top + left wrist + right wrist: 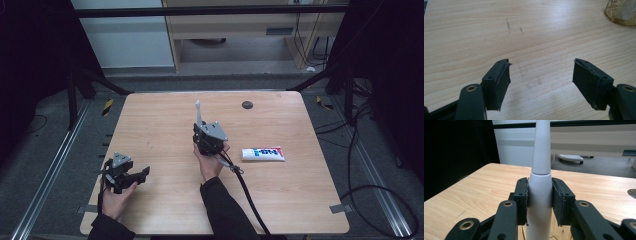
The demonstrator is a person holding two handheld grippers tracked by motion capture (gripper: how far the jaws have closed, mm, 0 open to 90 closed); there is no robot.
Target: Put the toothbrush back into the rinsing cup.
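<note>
My right gripper (201, 131) stands over the middle of the wooden table (160, 115), shut on a white electric toothbrush (199, 112) that it holds upright. In the right gripper view the pads (522, 197) press on both sides of the toothbrush's handle (540, 195), and its slim neck (541, 150) rises out of the top of the frame. My left gripper (142, 176) rests low near the front left of the table. Its jaws are wide open over bare wood, with nothing between the fingertips (499, 80).
A white and blue toothpaste tube (263, 154) lies flat to the right of my right hand. A gold wire holder (621, 12) appears at the top right of the left gripper view. A dark round spot (247, 105) marks the table's far side.
</note>
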